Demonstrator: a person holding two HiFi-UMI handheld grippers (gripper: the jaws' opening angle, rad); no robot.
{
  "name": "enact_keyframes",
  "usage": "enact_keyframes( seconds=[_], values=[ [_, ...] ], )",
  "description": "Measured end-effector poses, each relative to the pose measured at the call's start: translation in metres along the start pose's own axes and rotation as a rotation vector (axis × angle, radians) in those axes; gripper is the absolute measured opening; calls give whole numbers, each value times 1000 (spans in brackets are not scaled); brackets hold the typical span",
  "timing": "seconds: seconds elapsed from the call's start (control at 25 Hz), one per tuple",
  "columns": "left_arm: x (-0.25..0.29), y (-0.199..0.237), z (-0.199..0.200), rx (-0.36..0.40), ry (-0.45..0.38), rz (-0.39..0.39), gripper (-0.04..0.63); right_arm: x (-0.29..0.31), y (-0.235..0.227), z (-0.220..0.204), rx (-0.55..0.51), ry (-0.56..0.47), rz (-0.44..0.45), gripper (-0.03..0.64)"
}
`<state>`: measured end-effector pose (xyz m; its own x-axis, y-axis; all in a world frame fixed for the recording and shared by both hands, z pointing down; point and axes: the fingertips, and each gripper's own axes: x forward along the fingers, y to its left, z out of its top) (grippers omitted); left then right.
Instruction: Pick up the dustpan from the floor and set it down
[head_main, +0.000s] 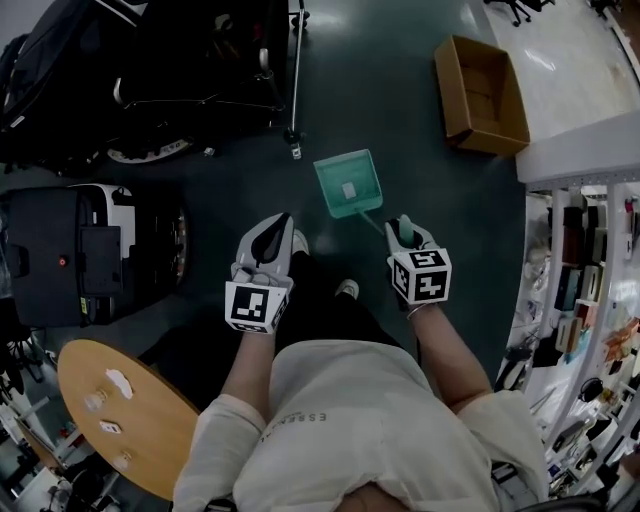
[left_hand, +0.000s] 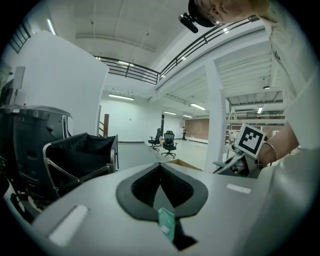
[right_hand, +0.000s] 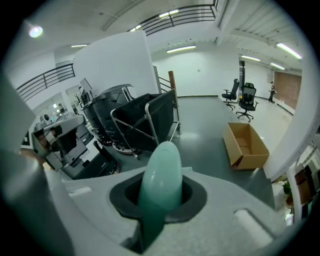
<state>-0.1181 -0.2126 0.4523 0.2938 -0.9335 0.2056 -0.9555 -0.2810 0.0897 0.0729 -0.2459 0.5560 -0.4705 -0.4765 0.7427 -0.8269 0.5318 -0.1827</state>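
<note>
Setting-down seems to be the step in hand: the right gripper (head_main: 401, 230) pinches the handle end of the green dustpan (head_main: 347, 183), whose pan reaches ahead of it, low over the floor (head_main: 400, 120); I cannot tell if it touches. The next move calls for lowering the pan flat, then opening the jaws. The left gripper (head_main: 272, 238) is pressed together and empty

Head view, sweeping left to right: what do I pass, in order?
Black machine → left gripper → dustpan → right gripper, jaws on the dustpan's handle → cardboard box → shelves.
</note>
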Motion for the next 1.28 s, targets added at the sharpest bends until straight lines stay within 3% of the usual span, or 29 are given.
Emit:
enact_keyframes(
  seconds=[0.16, 0.64, 0.84, 1.28],
  values=[
    [12, 29, 2, 8, -38, 34, 18, 42, -4, 5, 34, 34, -16, 23],
    [81, 85, -60, -112, 57, 18, 18, 170, -11, -15, 88, 153, -82, 23],
    [95, 94, -81, -124, 88, -11, 18, 211, -15, -16, 165, 161, -129, 23],
    [104, 95, -108, -142, 135, -47, 18, 237, -24, -33, 217, 196, -158, 25]
  ],
)
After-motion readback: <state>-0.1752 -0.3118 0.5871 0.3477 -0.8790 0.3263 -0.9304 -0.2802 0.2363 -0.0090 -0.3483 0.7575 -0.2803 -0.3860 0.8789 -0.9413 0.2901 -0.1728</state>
